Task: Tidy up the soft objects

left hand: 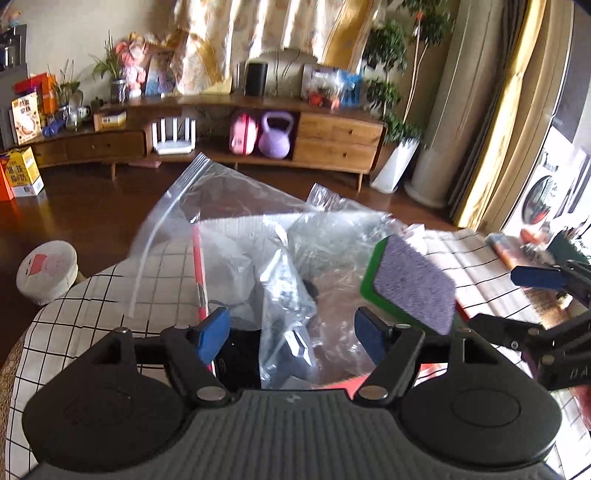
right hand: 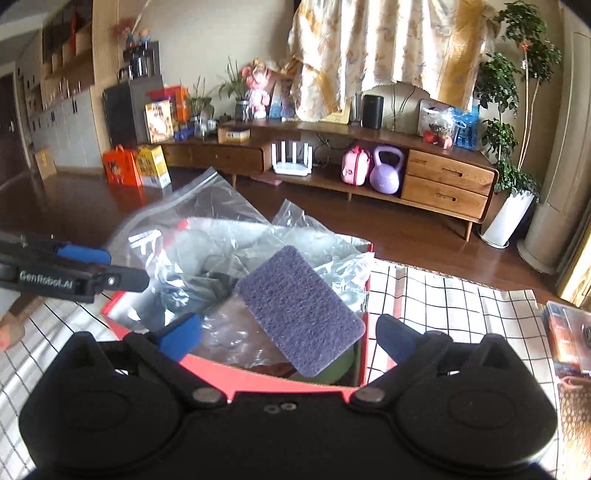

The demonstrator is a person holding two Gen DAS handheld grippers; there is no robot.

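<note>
Daylight glares through the window (left hand: 554, 192) at right; the curtain (left hand: 266, 26) smears with blur, and fisheye edges bend.

Hidden, cropped and blurred parts

The red box (right hand: 236, 382) is mostly covered by crumpled clear plastic bags (right hand: 207, 236), and dark contents under the plastic cannot be identified. The sponge (right hand: 301, 310) hides its green underside, except at a sliver. At the left edge, the left gripper (right hand: 110, 266) is cut off. At the far right, items on the checked tablecloth (right hand: 443, 302) are blurred and cropped.
</note>
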